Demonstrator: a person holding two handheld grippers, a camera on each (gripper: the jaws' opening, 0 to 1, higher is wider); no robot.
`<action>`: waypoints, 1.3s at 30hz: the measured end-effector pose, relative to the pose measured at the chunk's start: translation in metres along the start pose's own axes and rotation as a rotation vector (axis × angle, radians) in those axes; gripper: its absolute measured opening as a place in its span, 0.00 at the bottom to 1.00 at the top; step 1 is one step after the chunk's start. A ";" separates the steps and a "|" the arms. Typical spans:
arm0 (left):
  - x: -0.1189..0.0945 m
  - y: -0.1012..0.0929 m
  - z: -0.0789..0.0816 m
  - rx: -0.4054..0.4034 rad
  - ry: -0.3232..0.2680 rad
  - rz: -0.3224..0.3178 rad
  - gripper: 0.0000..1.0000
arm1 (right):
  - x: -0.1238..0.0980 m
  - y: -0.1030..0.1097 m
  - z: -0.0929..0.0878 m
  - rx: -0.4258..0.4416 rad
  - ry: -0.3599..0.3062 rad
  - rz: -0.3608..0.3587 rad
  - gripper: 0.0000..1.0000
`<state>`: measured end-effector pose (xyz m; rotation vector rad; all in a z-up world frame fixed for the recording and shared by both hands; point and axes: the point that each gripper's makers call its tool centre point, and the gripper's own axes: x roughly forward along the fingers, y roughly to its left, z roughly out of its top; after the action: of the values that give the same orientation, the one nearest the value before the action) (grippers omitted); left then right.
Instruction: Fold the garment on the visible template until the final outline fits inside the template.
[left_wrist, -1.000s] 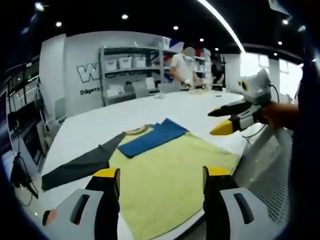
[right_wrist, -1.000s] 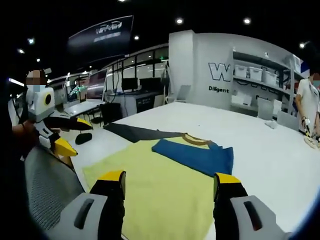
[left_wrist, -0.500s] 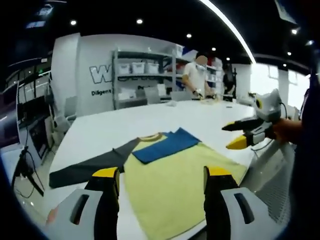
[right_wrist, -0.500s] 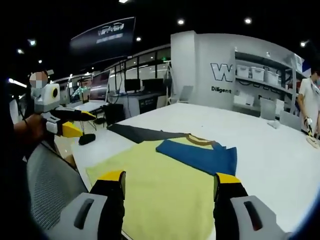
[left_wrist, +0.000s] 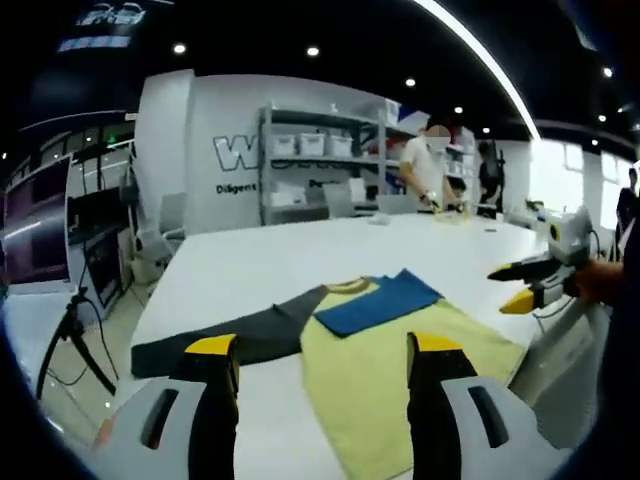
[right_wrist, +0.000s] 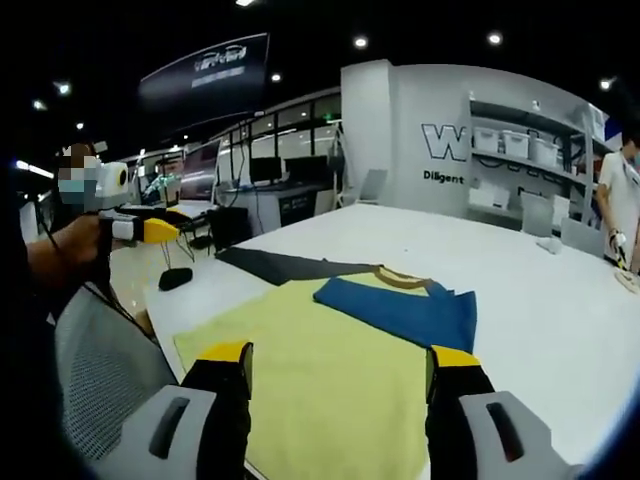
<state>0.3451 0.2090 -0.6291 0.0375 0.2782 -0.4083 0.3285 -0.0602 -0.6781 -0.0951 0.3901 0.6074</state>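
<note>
Ahead of both tools spreads a long white worktop (left_wrist: 250, 270) (right_wrist: 520, 300), and on it, just beyond the jaws, lies the garment (left_wrist: 400, 350) (right_wrist: 330, 350), a long-sleeved shirt with a yellow body. Its blue sleeve (left_wrist: 375, 302) (right_wrist: 400, 312) is folded across the chest, while the dark grey sleeve (left_wrist: 230, 335) (right_wrist: 275, 265) stretches out flat, away to the left of the left tool. The shirt's ribbed collar (left_wrist: 347, 285) (right_wrist: 398, 278) sits at the far end from both tools. No template outline can be made out under the cloth.

The left tool (left_wrist: 320, 350) hangs above the near edge of the worktop, jaws apart, nothing between them; seen from the right gripper view it (right_wrist: 150, 228) is held up in a hand, off to the left of the right tool and clear of the shirt. The right tool (right_wrist: 338, 355) is poised over the yellow hem, jaws likewise spread and empty; in the left gripper view it (left_wrist: 520, 285) floats to the right, beyond the shirt's edge.

Behind the worktop stand shelves with bins (left_wrist: 300, 170) (right_wrist: 520, 150), and a person in white (left_wrist: 425, 165) works at the far end.
</note>
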 end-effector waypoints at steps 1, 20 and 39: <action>0.000 0.005 -0.001 -0.007 0.000 0.009 0.63 | 0.000 0.000 0.000 0.000 0.001 0.000 0.71; 0.026 0.097 -0.040 -0.152 0.062 0.163 0.62 | 0.002 -0.001 -0.003 0.007 0.012 -0.002 0.70; 0.053 0.184 -0.087 -0.271 0.176 0.309 0.60 | 0.005 -0.003 -0.011 0.019 0.051 -0.009 0.69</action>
<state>0.4417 0.3654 -0.7312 -0.1488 0.4923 -0.0575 0.3303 -0.0618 -0.6903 -0.0941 0.4442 0.5929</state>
